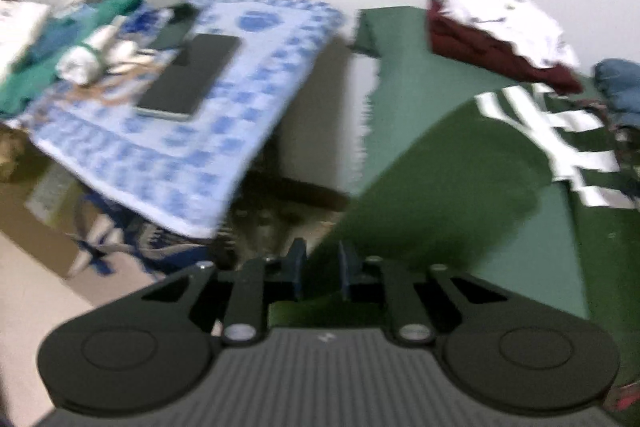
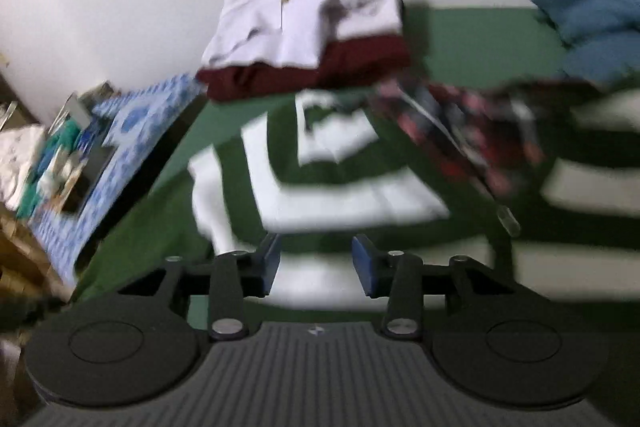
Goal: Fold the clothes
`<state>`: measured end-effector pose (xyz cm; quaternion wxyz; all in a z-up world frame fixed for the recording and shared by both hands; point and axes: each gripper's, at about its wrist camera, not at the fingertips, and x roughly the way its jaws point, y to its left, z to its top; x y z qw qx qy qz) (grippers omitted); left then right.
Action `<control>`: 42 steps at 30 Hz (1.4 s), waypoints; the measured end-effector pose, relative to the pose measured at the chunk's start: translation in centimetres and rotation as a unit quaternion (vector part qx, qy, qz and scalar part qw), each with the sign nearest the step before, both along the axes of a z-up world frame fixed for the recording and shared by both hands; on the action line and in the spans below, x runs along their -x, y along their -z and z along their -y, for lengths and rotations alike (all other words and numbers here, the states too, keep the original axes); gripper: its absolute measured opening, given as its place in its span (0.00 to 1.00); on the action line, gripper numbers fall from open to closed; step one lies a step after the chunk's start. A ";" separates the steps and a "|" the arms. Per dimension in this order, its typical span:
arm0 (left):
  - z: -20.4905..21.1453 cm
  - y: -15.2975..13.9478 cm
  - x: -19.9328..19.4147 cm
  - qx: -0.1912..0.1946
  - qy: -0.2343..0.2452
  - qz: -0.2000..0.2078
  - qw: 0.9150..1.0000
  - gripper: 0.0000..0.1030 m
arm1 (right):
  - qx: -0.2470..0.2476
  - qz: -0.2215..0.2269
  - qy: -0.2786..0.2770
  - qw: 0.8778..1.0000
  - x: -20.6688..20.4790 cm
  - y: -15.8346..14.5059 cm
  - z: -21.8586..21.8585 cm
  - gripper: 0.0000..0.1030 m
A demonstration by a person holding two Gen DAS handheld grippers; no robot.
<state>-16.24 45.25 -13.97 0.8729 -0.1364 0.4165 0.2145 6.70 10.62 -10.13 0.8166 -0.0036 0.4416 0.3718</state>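
Note:
A dark green garment with white stripes lies on a green-covered surface. My left gripper is shut on an edge of this garment and holds it lifted, so the cloth stretches away to the right. In the right wrist view the same garment spreads flat below my right gripper, which is open and empty just above the cloth. A red and black patterned piece lies on the garment at the right.
A folded stack, white garment on maroon garment, sits at the back. Blue clothes lie back right. A side table with a blue-patterned cloth holds a dark tablet and clutter at left.

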 end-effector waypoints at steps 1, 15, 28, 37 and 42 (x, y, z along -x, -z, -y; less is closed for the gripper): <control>-0.2 -0.3 0.4 -0.001 -0.002 0.001 1.000 0.14 | 0.012 0.007 -0.016 1.000 1.5 -0.1 1.1 0.43; 17.2 -1.5 4.9 0.134 0.256 -0.023 0.957 0.55 | 0.074 0.021 -0.119 0.990 15.1 0.3 10.5 0.47; 27.8 0.7 8.5 0.048 0.265 -0.126 0.955 0.23 | 0.069 -0.019 -0.199 0.977 19.5 0.8 18.1 0.46; 25.7 -2.1 10.1 0.055 0.204 -0.111 0.971 0.19 | 0.030 -0.026 -0.102 0.994 16.4 0.2 23.1 0.51; 29.1 -1.0 8.6 0.014 0.220 -0.096 0.971 0.45 | 0.029 -0.024 -0.022 0.999 14.6 0.4 25.8 0.55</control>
